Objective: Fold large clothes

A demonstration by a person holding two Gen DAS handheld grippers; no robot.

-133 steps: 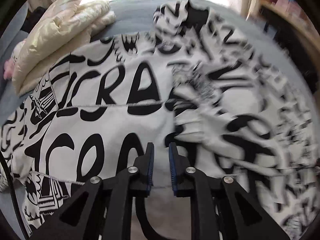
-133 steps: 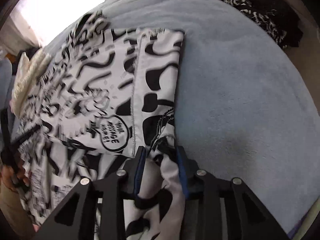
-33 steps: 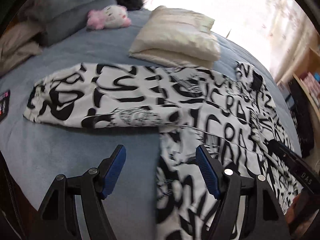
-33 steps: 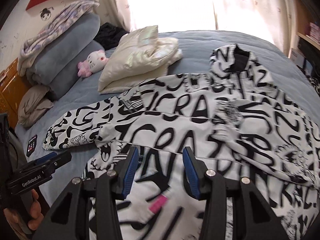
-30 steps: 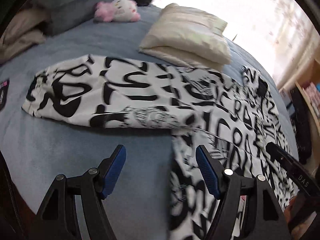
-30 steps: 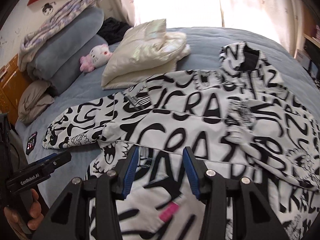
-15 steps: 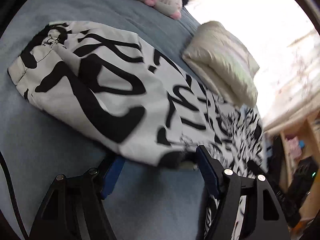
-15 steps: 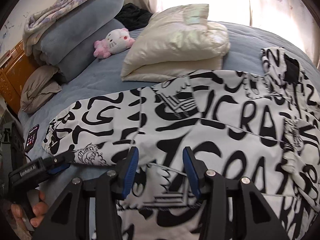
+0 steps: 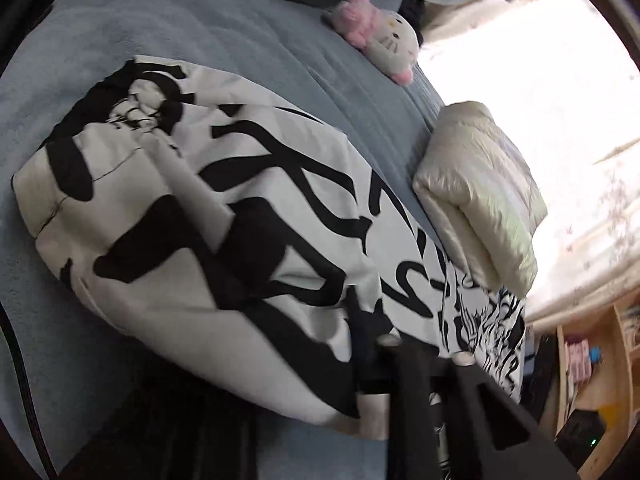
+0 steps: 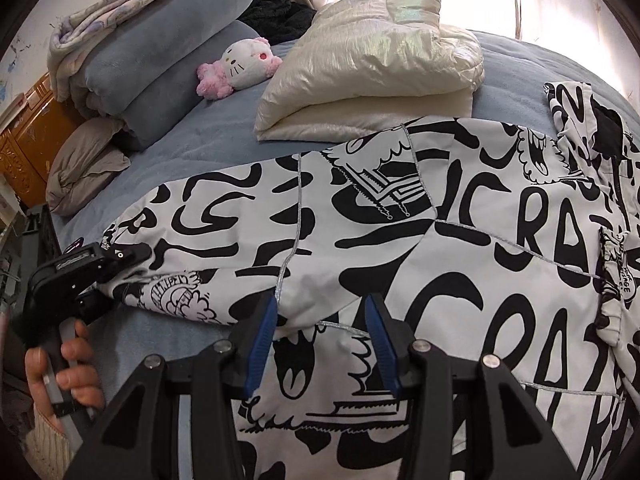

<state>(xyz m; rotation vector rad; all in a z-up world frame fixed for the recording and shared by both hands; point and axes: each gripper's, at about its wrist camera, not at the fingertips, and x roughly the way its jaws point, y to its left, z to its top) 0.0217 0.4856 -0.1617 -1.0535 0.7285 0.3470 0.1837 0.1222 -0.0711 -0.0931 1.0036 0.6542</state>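
The right hand-held gripper (image 10: pixel 322 340) hovers low over the black-and-white printed jacket (image 10: pixel 460 280), its blue-padded fingers (image 10: pixel 262 338) spread at a moderate gap with nothing between them, poised just above the seam where sleeve meets body. The jacket lies flat on the blue bed (image 10: pixel 208 136), its body filling the near and right part of the right wrist view. One sleeve (image 10: pixel 208 232) stretches out from the body, its long axis running leftward across the bed, the cuff end pointing toward the bed's left edge.

At that cuff end sits the left hand-held gripper (image 10: pixel 120 258), held by the person's left hand (image 10: pixel 66 376); its tips meet the sleeve fabric. In the left wrist view the sleeve (image 9: pixel 192 232) bulges over and covers the fingers, so whether this gripper is clamped on the cloth cannot be told. From there the sleeve runs away toward the jacket body at far right.

Just beyond the jacket lies a folded cream puffer jacket (image 10: pixel 372 76), touching its far edge. Further left rests a pink-and-white plush toy (image 10: pixel 240 66) against rolled grey-blue blankets (image 10: pixel 160 52), with a beige pillow (image 10: pixel 86 164) near the bed's edge.
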